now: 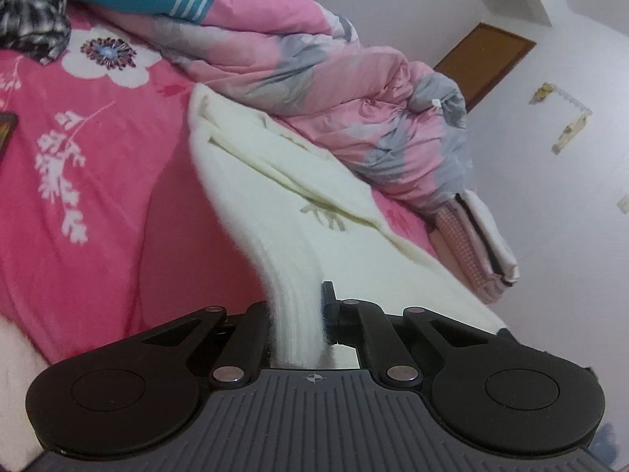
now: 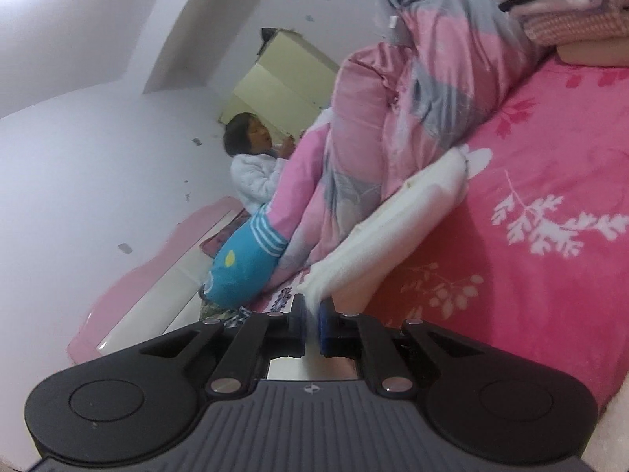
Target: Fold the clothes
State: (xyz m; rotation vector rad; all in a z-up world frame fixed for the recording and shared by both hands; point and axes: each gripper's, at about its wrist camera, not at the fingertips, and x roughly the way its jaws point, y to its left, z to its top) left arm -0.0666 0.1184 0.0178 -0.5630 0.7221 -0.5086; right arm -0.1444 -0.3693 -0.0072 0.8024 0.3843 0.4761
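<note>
A white fleecy garment [image 1: 255, 165] lies stretched across the pink floral bedsheet [image 1: 98, 196], beside a rumpled pink and grey quilt [image 1: 314, 70]. My left gripper [image 1: 297, 314] is shut on one end of the white garment, which bunches thickly between the fingers. In the right wrist view the same garment [image 2: 393, 220] runs as a long band away from my right gripper [image 2: 312, 320], which is shut on its other end. The garment is lifted a little off the sheet near both grippers.
A blue striped pillow [image 2: 240, 267] and a plaid garment [image 1: 27, 19] lie at the head of the bed. A stack of folded clothes [image 1: 479, 236] sits at the bed's far edge. A person in white [image 2: 255, 161] sits behind the quilt. A dark phone [image 1: 6, 129] lies on the sheet.
</note>
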